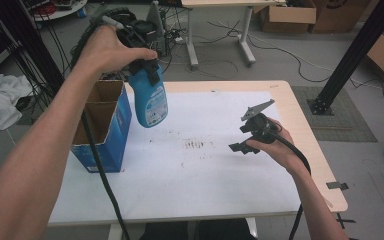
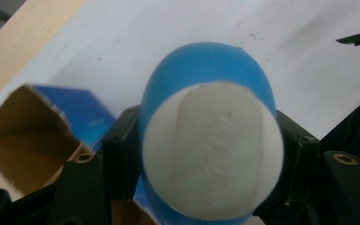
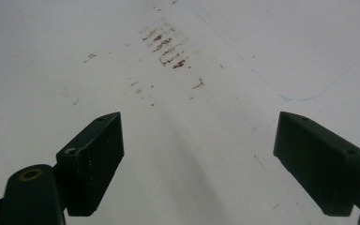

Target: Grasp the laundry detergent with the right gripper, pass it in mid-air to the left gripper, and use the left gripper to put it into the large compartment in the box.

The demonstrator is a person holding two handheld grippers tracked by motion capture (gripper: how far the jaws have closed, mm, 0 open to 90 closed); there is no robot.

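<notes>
A blue bottle [image 1: 150,102] with a white label hangs in the air beside an open blue cardboard box [image 1: 105,125]. My left gripper [image 1: 147,70] is shut on its upper part, and a hand wraps the gripper from above. In the left gripper view the bottle [image 2: 206,70] sits between the two black pads [image 2: 119,159], its white end facing the camera, with the box [image 2: 23,131] below at the left. My right gripper [image 1: 242,145] is held low over the white mat, to the right of the middle. Its jaws stand wide open with nothing between them [image 3: 199,140].
The white mat [image 1: 205,170] covers most of the wooden table [image 1: 310,150] and carries a patch of brown smears [image 1: 197,145]. The box stands at the mat's left edge. Cables, cardboard boxes and a black frame post [image 1: 350,55] lie beyond the table.
</notes>
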